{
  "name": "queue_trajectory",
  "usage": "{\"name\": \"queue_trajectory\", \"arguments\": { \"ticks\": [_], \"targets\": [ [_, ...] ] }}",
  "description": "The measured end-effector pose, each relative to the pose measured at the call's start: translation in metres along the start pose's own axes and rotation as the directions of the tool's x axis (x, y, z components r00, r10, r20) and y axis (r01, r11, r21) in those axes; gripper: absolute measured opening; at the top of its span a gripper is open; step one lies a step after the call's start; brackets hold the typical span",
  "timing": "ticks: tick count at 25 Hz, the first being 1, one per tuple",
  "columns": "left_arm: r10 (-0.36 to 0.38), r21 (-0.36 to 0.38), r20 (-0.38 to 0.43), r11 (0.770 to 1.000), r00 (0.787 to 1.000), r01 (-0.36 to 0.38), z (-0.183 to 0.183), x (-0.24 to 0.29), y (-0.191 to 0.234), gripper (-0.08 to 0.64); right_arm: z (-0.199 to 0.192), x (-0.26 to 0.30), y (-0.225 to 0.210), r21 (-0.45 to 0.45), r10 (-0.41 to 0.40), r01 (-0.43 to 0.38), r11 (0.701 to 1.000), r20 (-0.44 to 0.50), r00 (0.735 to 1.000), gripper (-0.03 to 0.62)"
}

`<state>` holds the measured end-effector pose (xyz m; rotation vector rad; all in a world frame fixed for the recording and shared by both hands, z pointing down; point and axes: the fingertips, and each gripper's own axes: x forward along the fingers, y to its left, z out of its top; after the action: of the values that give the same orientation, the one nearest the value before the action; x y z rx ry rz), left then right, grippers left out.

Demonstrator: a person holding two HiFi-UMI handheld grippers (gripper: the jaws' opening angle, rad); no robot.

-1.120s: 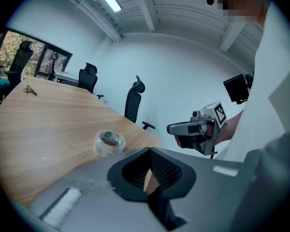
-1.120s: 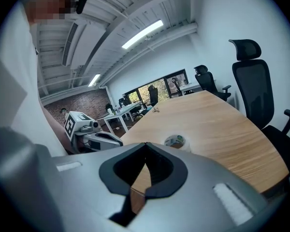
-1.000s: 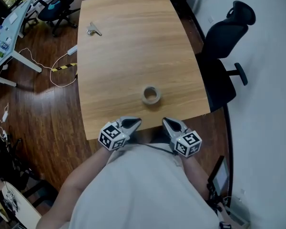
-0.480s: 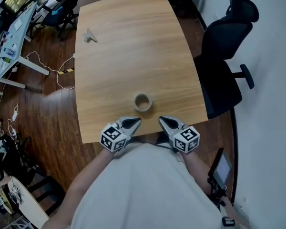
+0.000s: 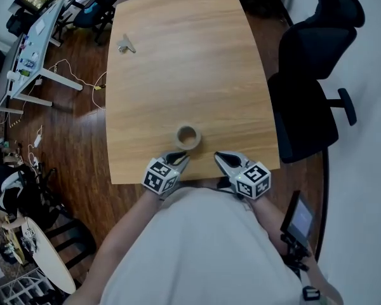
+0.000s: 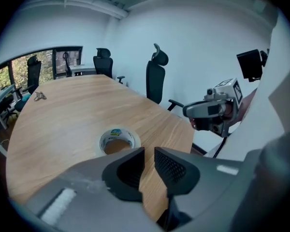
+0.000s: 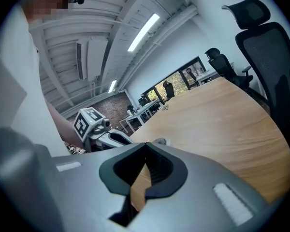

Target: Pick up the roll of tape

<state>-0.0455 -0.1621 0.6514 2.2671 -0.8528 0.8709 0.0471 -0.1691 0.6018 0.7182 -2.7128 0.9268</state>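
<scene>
Wooden bench (image 5: 178, 56) is carrying the roll of tape (image 5: 187, 136), which is lying flat near the front edge. The left gripper (image 5: 180, 158) is hovering close to the roll on the person's side, its jaws opening slightly with nothing between them. The right gripper (image 5: 220, 158) is hanging farther right, its jaws meeting at the tips and holding nothing.

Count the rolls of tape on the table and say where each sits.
1. The roll of tape lies flat on the wooden table, close to its near edge, roughly midway across. Nothing on the table could hide another.
</scene>
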Motion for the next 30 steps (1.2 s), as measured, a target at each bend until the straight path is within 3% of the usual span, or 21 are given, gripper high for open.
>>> {"name": "queue_trajectory", "arguments": {
  "ticks": [3,6,9,14,20,23,27,30],
  "targets": [
    [0.045,0.052,-0.097,0.998,0.994,-0.04,-0.002,0.018,0.006,0.107,-0.001,-0.007,-0.01,0.006,0.02,-0.02,1.0,-0.002,1.0,0.006],
    [0.088,0.163,-0.206,0.985,0.974,-0.055,-0.008,0.036,0.013,0.156,0.0,-0.016,-0.019,0.021,0.019,-0.019,1.0,0.009,1.0,0.006],
    [0.14,0.288,-0.303,0.956,0.943,-0.049,-0.02,0.044,0.024,0.166,0.001,-0.024,-0.024,0.036,0.012,-0.013,0.999,0.022,1.0,0.006],
    [0.178,0.433,-0.447,0.901,0.876,0.038,-0.039,0.056,0.033,0.214,-0.006,-0.035,-0.029,0.059,0.012,-0.013,0.998,0.026,1.0,0.006],
    [0.212,0.496,-0.556,0.86,0.803,0.116,-0.055,0.065,0.038,0.178,-0.012,-0.044,-0.03,0.084,-0.003,0.0,0.996,0.039,0.999,0.006],
    [0.248,0.536,-0.596,0.831,0.764,0.149,-0.065,0.066,0.047,0.11,-0.014,-0.051,-0.033,0.101,-0.027,0.021,0.995,0.057,0.998,0.006],
    [0.257,0.551,-0.63,0.813,0.733,0.189,-0.069,0.066,0.049,0.104,-0.017,-0.058,-0.038,0.118,-0.048,0.04,0.992,0.07,0.996,0.006],
    [0.252,0.545,-0.651,0.812,0.716,0.209,-0.072,0.068,0.049,0.104,-0.017,-0.063,-0.042,0.126,-0.066,0.056,0.99,0.077,0.995,0.006]
  ]
}}
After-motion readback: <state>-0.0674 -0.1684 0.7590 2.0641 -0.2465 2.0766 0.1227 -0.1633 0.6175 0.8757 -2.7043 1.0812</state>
